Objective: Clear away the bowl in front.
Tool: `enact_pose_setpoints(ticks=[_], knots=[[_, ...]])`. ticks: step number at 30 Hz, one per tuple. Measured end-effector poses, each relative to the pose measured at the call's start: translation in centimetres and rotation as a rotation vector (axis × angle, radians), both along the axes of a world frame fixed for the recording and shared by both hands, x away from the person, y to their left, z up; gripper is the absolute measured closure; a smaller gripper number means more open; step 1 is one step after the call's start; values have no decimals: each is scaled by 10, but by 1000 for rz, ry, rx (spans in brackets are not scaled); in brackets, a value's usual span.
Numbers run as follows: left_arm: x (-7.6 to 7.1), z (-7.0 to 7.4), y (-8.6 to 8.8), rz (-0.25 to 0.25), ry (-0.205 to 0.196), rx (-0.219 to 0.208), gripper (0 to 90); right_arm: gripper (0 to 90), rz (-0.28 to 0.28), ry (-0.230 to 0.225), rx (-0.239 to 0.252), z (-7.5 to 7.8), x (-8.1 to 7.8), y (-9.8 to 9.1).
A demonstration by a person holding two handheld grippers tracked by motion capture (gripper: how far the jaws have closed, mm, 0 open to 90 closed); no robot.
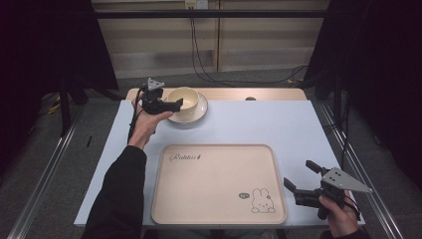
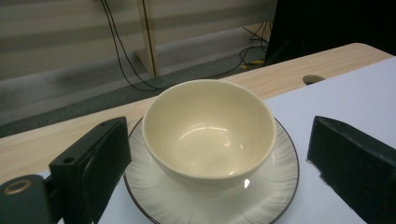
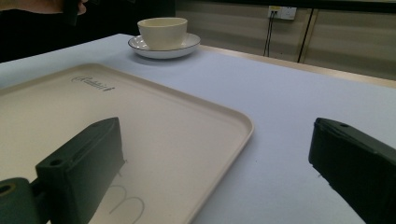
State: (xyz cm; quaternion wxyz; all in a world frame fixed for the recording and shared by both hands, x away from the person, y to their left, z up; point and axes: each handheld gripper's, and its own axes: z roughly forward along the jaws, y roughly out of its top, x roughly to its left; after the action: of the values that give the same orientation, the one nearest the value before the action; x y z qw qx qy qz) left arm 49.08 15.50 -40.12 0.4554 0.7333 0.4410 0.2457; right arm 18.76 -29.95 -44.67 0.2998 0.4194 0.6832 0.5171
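A person sits at a pale blue table with a two-jaw gripper in each hand. The landmark is a large cream tray [image 1: 219,184] lying flat at the near middle of the table, printed with a small rabbit in one corner and bare of any load.

Beyond the tray's far left corner, well apart from it, a cream bowl [image 1: 182,101] stands upright in a white saucer [image 1: 198,111] with a dark rim. The bowl looks empty. This pair sits close to the table's far edge, where bare wood shows past the blue surface.

The left gripper [image 1: 175,104] is reached out past the tray to the bowl. In the left gripper view its jaws stand wide apart, one on each side of the bowl [image 2: 208,130] and over the saucer [image 2: 275,182], holding nothing. They appear lined up so that closing would pinch the bowl, though whether they touch the saucer cannot be told.

The right gripper [image 1: 301,177] waits low beside the tray's near right corner, jaws spread and empty. In the right gripper view one jaw hangs over the tray [image 3: 219,121] and the other over bare table, as if straddling the rim, perhaps ready to steady it. My guess is the bowl is meant for the tray.
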Motion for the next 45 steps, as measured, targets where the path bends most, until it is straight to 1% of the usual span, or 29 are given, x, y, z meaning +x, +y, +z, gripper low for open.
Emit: enact_pose_setpoints(ticks=[2,5,7,8,9,10,12,13,14,17,22,23,24,25,26,27,29,31,32,33,34,36,37,38,40,41,42,44,45], knots=[[6,-1,0,14,-3,25,29,27,1,4,4,0,0,-1],[12,-2,-1,12,12,18,51,27,0,2,6,0,0,-2],[16,-1,-4,36,-26,89,52,27,0,0,11,0,0,-2],[19,-2,-4,49,-28,90,56,27,1,0,13,0,0,-2],[25,-2,-3,61,-16,67,62,28,1,0,12,-1,0,-2],[25,-2,-3,61,-16,67,61,28,0,-1,13,0,0,-2],[29,-4,-4,72,-16,93,66,28,3,-1,12,0,0,-1],[32,-10,-6,81,2,115,72,28,5,0,9,0,0,-2],[32,-10,-6,81,2,115,72,28,5,0,9,0,0,-2],[40,-24,-5,109,46,122,82,28,15,-1,1,-1,0,0],[45,-30,-6,108,60,127,100,28,15,-1,0,-1,1,0],[47,-32,-7,117,93,134,95,28,13,1,2,-1,1,0],[48,-33,-7,114,108,138,95,28,14,0,1,-1,1,0],[48,-33,-7,114,108,138,94,28,14,0,1,-1,1,0],[49,-36,-7,113,135,121,99,28,19,-1,0,-1,0,0],[50,-37,-7,107,149,124,104,28,21,0,0,-1,0,0],[51,-41,-8,122,160,105,112,28,22,0,0,-1,0,0],[52,-42,-8,121,172,112,119,29,21,0,1,-1,0,0],[52,-44,-8,118,190,104,137,28,22,0,1,-1,0,0],[53,-45,-8,112,196,124,137,28,22,0,1,-1,0,0],[53,-47,-10,132,201,110,150,28,23,0,0,-1,0,0],[54,-47,-9,126,235,144,246,28,24,-2,-2,-1,0,0],[55,-48,-11,133,231,119,272,30,24,-1,-2,-1,0,0],[56,-48,-10,116,237,140,299,35,22,-4,-4,-1,0,0],[57,-47,-12,127,244,136,363,37,19,-4,-3,-1,0,0],[58,-45,-10,121,267,154,408,37,20,-4,-3,-1,0,0],[59,-45,-9,126,284,128,418,37,21,-1,-2,-1,0,0],[59,-45,-10,116,290,128,423,37,21,-1,-3,-1,0,0],[59,-45,-11,123,280,132,429,37,21,-7,-8,-1,0,0]])
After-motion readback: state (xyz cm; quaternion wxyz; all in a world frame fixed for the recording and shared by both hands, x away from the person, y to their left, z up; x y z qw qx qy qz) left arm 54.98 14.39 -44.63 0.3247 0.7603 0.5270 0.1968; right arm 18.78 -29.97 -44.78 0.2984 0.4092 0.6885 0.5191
